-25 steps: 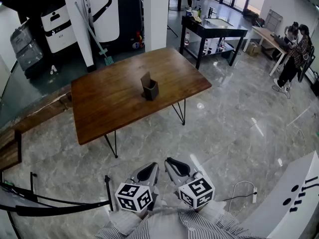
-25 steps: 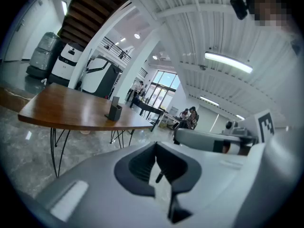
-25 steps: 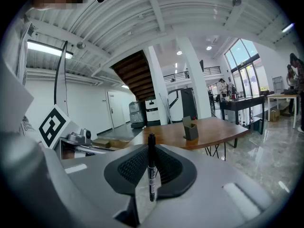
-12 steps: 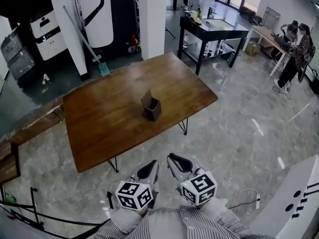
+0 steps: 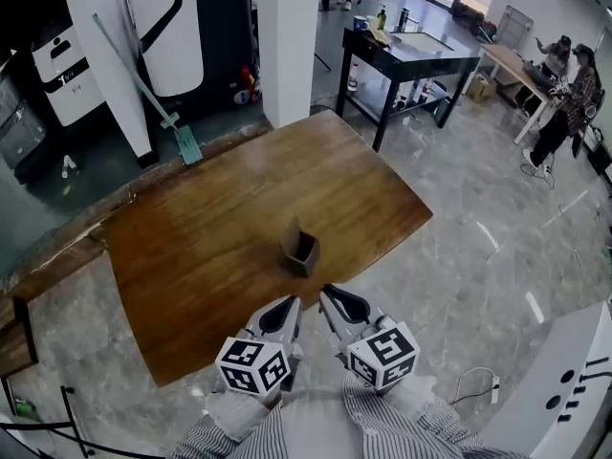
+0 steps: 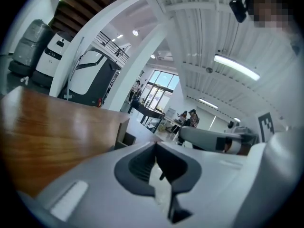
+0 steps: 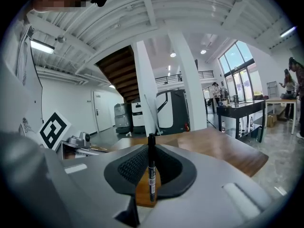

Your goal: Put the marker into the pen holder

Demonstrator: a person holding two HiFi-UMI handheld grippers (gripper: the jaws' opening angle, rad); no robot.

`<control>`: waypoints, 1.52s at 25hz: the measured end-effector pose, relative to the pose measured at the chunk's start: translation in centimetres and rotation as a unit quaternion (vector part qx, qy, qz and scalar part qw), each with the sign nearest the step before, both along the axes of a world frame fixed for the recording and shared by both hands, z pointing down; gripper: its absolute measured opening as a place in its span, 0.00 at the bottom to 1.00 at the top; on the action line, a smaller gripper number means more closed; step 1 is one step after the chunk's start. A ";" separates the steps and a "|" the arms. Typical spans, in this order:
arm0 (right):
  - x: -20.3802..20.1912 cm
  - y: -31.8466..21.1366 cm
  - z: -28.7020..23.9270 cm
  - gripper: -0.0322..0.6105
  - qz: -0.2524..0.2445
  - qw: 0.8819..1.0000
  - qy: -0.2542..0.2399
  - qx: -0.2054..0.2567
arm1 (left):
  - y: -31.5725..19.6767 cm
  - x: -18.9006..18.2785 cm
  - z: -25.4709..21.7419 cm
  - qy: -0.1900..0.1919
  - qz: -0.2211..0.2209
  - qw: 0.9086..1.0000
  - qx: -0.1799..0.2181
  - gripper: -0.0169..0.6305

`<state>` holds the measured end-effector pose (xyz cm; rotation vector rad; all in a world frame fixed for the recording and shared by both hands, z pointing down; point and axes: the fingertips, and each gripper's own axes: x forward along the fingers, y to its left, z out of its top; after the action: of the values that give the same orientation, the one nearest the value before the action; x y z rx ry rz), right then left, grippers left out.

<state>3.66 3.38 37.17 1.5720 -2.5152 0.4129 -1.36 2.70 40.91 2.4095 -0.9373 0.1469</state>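
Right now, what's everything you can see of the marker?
The marker is a slim black stick with a pale printed label band on its lower half. It stands upright in the right gripper view, clamped between the jaws of the right gripper, its top reaching just past the pads. Nothing but the gripper touches it. It is not yet in the pen holder, and the head view does not show it.

right gripper pinches upright marker above table.
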 end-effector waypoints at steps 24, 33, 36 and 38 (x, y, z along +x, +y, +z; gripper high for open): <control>1.5 -8.7 1.4 0.11 -0.042 0.998 -0.015 -0.037 | -7.2 0.4 2.0 -0.004 -0.046 0.998 -0.043 0.04; 2.1 -12.8 1.2 0.11 -0.045 0.998 -0.016 -0.034 | -9.0 0.5 3.6 -0.009 -0.056 0.996 -0.062 0.04; 2.2 -13.9 0.9 0.11 -0.047 0.998 -0.013 -0.031 | -9.4 0.5 4.0 -0.005 -0.066 0.996 -0.067 0.04; 2.0 -14.4 1.0 0.11 -0.048 0.998 -0.015 -0.032 | -9.5 0.4 4.2 -0.004 -0.069 0.995 -0.068 0.04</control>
<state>5.64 -10.98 38.19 1.4260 -2.5594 0.5032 -0.97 -6.79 45.11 2.2135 -1.0591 0.1647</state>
